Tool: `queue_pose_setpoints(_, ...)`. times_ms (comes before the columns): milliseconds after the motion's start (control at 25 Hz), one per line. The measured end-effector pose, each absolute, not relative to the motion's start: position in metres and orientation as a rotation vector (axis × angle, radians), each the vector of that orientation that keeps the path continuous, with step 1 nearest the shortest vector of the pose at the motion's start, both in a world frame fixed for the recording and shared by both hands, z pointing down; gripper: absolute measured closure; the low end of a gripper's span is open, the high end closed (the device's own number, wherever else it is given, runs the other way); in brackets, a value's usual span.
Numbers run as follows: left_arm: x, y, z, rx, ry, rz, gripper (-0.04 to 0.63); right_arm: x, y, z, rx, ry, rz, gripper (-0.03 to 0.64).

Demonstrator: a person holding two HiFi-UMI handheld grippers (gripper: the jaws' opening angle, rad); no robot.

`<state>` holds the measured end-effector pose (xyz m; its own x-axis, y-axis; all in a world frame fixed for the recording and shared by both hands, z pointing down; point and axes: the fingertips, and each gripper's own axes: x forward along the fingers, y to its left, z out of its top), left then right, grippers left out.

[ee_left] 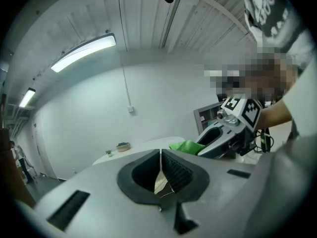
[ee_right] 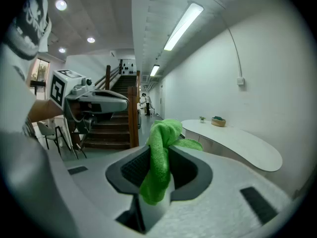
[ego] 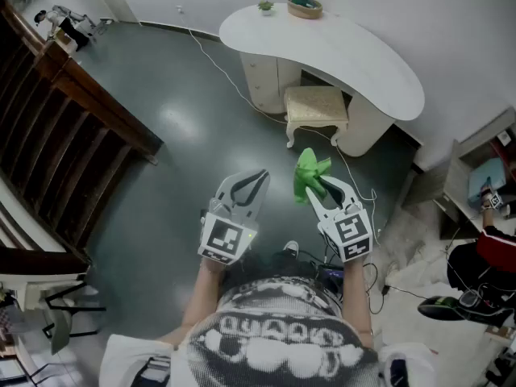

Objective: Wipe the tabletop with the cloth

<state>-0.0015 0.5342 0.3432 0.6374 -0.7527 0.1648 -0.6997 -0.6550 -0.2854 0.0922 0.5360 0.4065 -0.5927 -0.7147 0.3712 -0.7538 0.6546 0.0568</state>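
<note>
Your right hand-held gripper (ee_right: pixel 166 150) is clenched on the green cloth (ee_right: pixel 158 172), which bunches up out of the jaws and hangs below them, held in the air over the floor and well short of the white curved surface (ego: pixel 339 55) ahead. Your left hand-held gripper (ee_left: pixel 161 157) is pressed closed on nothing, just beside it. Wiping looks not yet begun, so walk to the surface's near edge, spread the cloth flat rather than bunched, and press it along in overlapping strokes, steering round the bowl (ego: pixel 305 6) and small plant (ego: pixel 265 6) at its far end.
</note>
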Motion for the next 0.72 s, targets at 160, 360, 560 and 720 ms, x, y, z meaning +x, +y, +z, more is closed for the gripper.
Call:
queue_pose_setpoints(160, -0.009, 0.532, 0.347, -2.642, 1.236, -0.408, 0.584, 0.091, 0.537, 0.412, 1.146, -2.51, 0.144, 0.502)
queue_pose_setpoints(360, -0.003, 0.535, 0.349, -2.623, 1.262, -0.413, 0.584, 0.103, 0.538, 0.418, 1.146, -2.533, 0.169, 0.502)
queue_pose_setpoints(560, -0.006, 0.54, 0.356, -2.617, 1.276, -0.448, 0.584, 0.097, 0.538, 0.428, 1.111, -2.551, 0.205, 0.502)
queue_pose_setpoints(720, -0.016, 0.535, 0.361, -2.612, 1.317, -0.477, 0.584, 0.086, 0.531, 0.434, 1.063, -2.567, 0.227, 0.502)
